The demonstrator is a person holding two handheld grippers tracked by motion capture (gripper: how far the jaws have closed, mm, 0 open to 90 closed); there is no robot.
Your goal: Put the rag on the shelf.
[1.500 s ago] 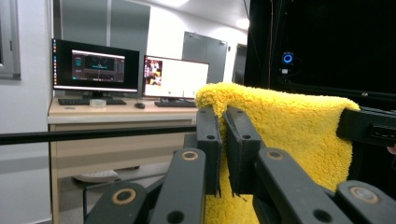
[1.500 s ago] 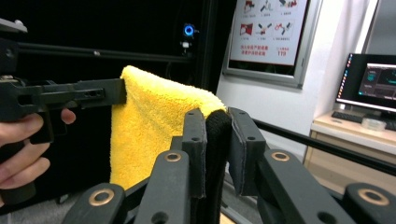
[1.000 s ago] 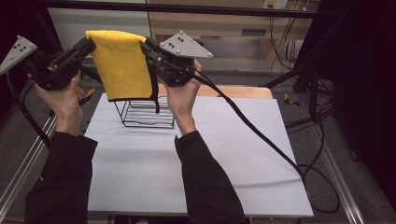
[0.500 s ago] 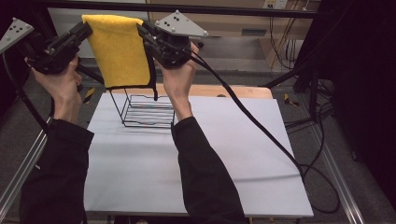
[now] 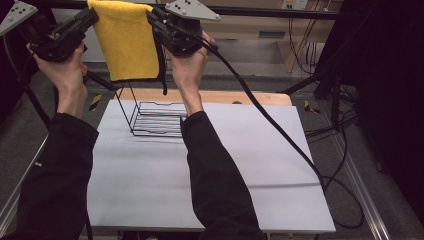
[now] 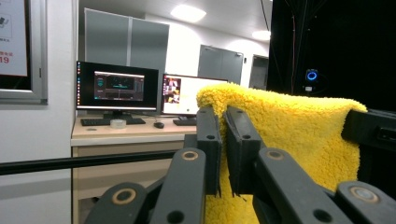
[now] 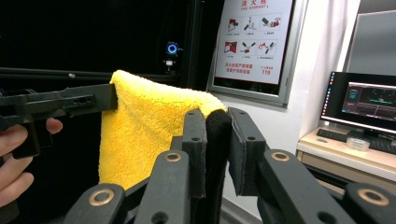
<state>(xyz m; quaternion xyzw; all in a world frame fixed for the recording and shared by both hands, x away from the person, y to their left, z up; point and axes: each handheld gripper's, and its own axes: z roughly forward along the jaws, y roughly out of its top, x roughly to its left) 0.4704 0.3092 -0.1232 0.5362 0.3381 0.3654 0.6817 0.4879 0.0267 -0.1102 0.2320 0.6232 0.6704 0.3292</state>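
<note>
Yellow cloth: top edge cut off by the frame in high view. It hangs in front of the wire rack & hides the rack's upper part. Left gripper: jaw tips buried in cloth folds. Poster print too small to read.

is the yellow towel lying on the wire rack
No, the yellow towel hangs in the air between the left gripper and right gripper, above the wire rack and not touching it.
</note>
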